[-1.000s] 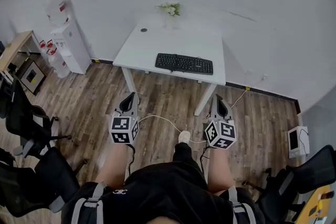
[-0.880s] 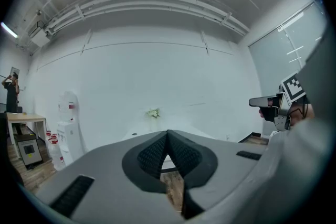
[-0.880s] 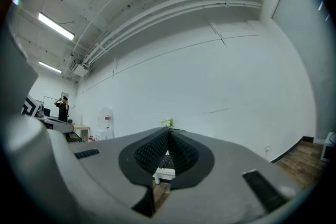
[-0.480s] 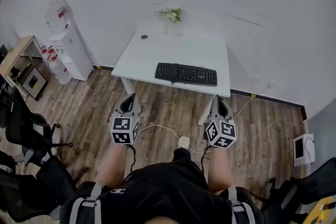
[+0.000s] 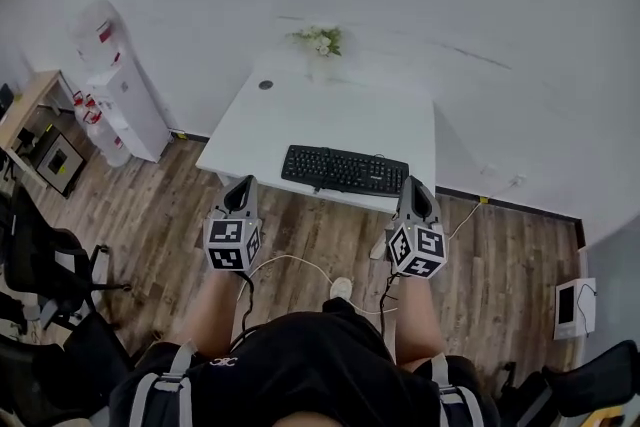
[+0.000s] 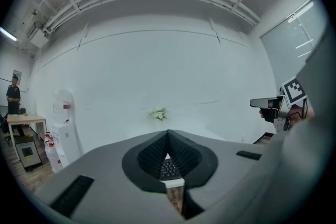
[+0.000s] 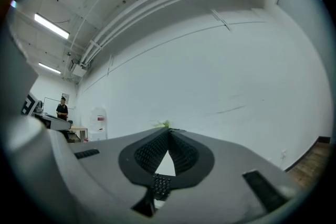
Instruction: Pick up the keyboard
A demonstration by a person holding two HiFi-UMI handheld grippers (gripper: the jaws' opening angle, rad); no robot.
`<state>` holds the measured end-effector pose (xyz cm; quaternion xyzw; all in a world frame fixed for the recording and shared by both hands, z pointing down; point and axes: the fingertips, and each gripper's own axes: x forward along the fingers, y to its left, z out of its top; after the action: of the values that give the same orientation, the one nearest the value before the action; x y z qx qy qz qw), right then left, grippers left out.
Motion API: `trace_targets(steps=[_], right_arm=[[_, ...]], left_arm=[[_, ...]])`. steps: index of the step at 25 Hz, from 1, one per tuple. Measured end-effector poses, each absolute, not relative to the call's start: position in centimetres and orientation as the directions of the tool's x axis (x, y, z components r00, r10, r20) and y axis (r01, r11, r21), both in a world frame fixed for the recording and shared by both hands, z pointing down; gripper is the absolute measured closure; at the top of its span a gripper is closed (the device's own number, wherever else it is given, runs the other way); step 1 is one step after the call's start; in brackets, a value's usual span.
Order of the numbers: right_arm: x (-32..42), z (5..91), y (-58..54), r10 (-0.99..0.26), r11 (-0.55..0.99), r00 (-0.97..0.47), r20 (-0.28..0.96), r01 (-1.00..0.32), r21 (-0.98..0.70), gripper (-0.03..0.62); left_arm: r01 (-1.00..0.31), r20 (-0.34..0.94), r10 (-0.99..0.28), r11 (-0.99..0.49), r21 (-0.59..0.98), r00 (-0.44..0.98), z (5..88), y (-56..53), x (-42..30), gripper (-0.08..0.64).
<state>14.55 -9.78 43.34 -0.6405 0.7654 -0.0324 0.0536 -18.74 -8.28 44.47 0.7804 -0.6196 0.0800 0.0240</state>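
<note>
A black keyboard [image 5: 345, 170] lies along the near edge of a white table [image 5: 320, 110] in the head view. My left gripper [image 5: 241, 189] is shut and empty, its tips just short of the table's near left corner. My right gripper [image 5: 414, 189] is shut and empty too, its tips at the keyboard's right end; whether they touch it I cannot tell. In the left gripper view the keyboard [image 6: 168, 168] shows through the gap below the closed jaws. The right gripper view shows a patch of the keyboard [image 7: 160, 184] the same way.
A small vase of flowers [image 5: 320, 42] stands at the table's far edge against the wall. A water dispenser [image 5: 115, 80] is to the left, with a wooden desk [image 5: 25, 105] beyond it. Black office chairs [image 5: 45, 255] crowd the left floor. A white cable [image 5: 290, 260] lies on the wood floor.
The person has walked toward the table with both grippers held out. The table and keyboard now sit closer, and the gripper tips have reached the table's near edge. Both grippers stayed shut.
</note>
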Motion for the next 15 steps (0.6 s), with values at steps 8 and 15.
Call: trace_targets(steps=[8, 15], right_arm=[[16.9, 44.1, -20.0, -0.981, 0.195, -0.195, -0.014, -0.978, -0.078, 0.588], [19.2, 44.0, -28.6, -0.977, 0.211, -0.211, -0.005, -0.975, -0.071, 0.588]], left_arm=[[-0.978, 0.173, -0.965, -0.207, -0.034, 0.199, 44.2, -18.5, -16.1, 0.551], [-0.976, 0.18, -0.962, -0.216, -0.039, 0.205, 44.8, -27.2, -13.6, 0.551]])
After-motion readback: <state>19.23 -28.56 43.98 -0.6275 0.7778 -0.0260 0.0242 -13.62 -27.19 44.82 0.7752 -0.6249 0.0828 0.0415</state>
